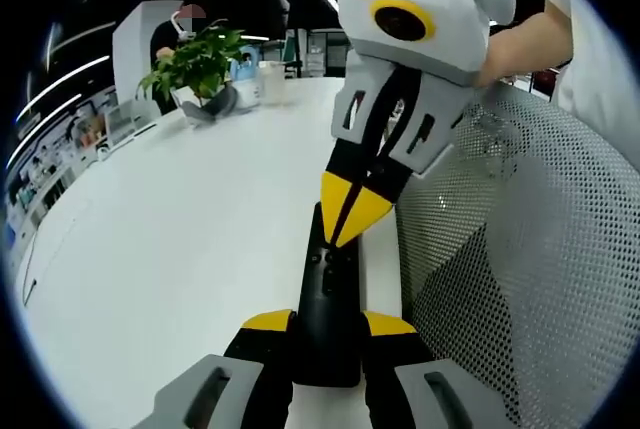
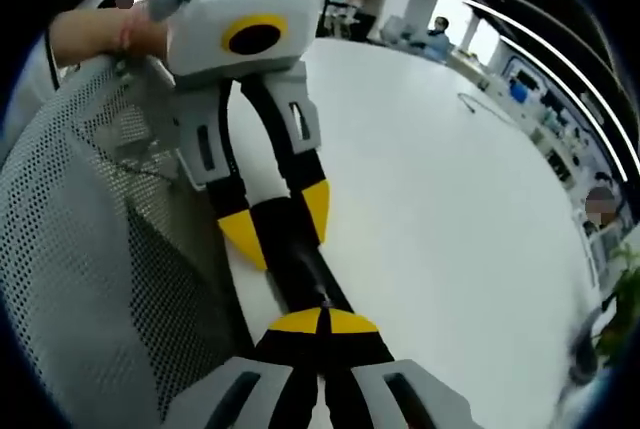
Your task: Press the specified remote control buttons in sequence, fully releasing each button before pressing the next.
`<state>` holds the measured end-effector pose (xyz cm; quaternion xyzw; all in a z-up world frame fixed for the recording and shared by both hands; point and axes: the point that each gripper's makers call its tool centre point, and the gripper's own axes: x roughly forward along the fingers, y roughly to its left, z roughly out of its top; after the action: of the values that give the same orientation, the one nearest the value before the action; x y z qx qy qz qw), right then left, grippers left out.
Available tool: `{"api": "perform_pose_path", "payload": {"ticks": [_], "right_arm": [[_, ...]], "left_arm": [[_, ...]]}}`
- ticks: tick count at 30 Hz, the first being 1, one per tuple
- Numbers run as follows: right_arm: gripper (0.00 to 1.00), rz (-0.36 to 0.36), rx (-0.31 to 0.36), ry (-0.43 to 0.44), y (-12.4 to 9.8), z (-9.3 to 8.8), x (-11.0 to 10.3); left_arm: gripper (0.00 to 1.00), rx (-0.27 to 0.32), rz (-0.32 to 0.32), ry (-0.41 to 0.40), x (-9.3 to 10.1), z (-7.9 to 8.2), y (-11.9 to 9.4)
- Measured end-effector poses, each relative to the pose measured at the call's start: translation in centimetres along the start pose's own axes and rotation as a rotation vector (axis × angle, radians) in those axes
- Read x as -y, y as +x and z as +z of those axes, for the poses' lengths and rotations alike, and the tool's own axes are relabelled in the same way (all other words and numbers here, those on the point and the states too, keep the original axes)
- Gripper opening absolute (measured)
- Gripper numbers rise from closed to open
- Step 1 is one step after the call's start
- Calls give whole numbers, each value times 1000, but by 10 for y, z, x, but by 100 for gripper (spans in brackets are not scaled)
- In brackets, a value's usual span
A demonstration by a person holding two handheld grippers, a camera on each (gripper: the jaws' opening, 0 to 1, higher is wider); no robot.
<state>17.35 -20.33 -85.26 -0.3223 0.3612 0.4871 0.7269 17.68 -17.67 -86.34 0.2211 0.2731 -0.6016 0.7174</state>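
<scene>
White bench (image 1: 180, 249) carries a black remote (image 1: 328, 299).
Left gripper (image 1: 328, 324) jaws grip its 6 o'clock end steady; right gripper (image 1: 352, 211) tips, together, press a button.

A large white table (image 1: 180, 239) is carrying a black remote control (image 1: 327, 299), lying near its edge beside a mesh chair. At the far end, a potted green plant (image 1: 197, 67) and some white containers (image 1: 262, 79) are standing.

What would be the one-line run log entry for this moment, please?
left gripper: shut on black remote | right gripper: shut, tips on remote's buttons | surface: white table | beside: mesh chair back
</scene>
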Motion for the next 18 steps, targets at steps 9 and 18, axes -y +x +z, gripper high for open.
{"api": "perform_pose_path", "payload": {"ticks": [9, 18], "right_arm": [[0, 46, -10, -55, 3, 3, -12], [0, 8, -33, -114, 5, 2, -14]], "left_arm": [[25, -1, 0, 0, 1, 0, 0], [25, -1, -1, 0, 0, 0, -1]]}}
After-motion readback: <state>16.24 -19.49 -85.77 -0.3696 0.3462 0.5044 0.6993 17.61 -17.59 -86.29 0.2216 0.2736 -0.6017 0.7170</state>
